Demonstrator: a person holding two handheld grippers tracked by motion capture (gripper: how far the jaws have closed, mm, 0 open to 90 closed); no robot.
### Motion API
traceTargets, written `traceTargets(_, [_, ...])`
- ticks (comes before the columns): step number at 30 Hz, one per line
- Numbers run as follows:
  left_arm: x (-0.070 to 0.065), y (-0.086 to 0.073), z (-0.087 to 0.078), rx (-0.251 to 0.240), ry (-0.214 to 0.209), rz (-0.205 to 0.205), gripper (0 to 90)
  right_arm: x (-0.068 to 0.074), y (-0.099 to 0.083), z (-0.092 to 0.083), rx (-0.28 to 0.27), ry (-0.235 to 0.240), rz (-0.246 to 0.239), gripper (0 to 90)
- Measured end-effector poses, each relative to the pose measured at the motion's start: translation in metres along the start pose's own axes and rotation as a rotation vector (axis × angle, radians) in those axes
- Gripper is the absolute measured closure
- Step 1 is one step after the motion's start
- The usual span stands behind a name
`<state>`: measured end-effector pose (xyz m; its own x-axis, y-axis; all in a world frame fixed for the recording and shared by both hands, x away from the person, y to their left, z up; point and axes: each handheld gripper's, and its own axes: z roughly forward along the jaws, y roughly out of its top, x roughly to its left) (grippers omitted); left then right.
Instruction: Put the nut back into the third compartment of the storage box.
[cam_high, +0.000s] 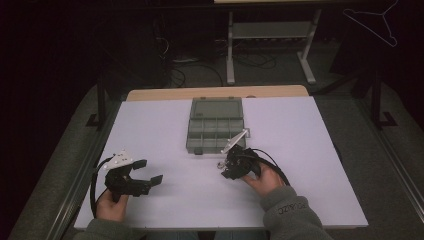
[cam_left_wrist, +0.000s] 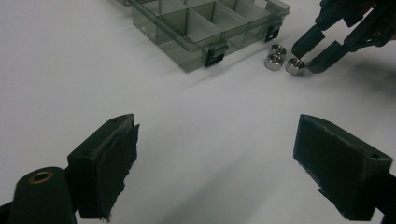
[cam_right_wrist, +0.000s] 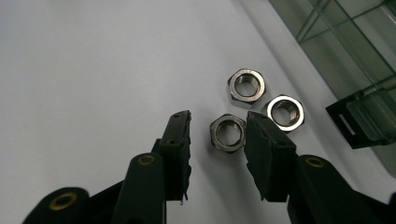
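Three steel hex nuts lie together on the white table just in front of an open, smoky-grey compartment box (cam_high: 216, 125). In the right gripper view the nearest nut (cam_right_wrist: 227, 133) sits between my right gripper (cam_right_wrist: 218, 119) jaws. The right jaw is close against it and a gap remains at the left jaw, so the gripper is open. The other two nuts (cam_right_wrist: 246, 86) (cam_right_wrist: 285, 112) lie just beyond. In the left gripper view, the right gripper (cam_left_wrist: 309, 57) stands over the nut (cam_left_wrist: 295, 66). My left gripper (cam_left_wrist: 215, 158) (cam_high: 148, 171) rests wide open and empty at the near left.
The box (cam_right_wrist: 355, 42) has empty divided compartments and its lid lies open toward the table's back; a black latch (cam_right_wrist: 362, 117) sticks out near the nuts. The white table surface (cam_high: 300, 150) ends close to my hands. Beyond it are a dark floor, cables and a desk frame (cam_high: 270, 35).
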<state>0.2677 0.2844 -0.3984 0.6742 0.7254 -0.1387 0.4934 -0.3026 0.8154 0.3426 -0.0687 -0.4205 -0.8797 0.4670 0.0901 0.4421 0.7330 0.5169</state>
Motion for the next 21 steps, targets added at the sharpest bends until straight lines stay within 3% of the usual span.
traceTargets(13, [0.001, 0.0, 0.0, -0.005, 0.001, -0.004, 13.0, -0.003, 0.001, 0.01, 0.046, -0.032, -0.028, 68.1])
traceTargets(21, [0.001, 0.0, 0.0, -0.008, 0.001, -0.008, 12.9, -0.006, 0.002, 0.009, 0.048, -0.007, -0.016, 69.3])
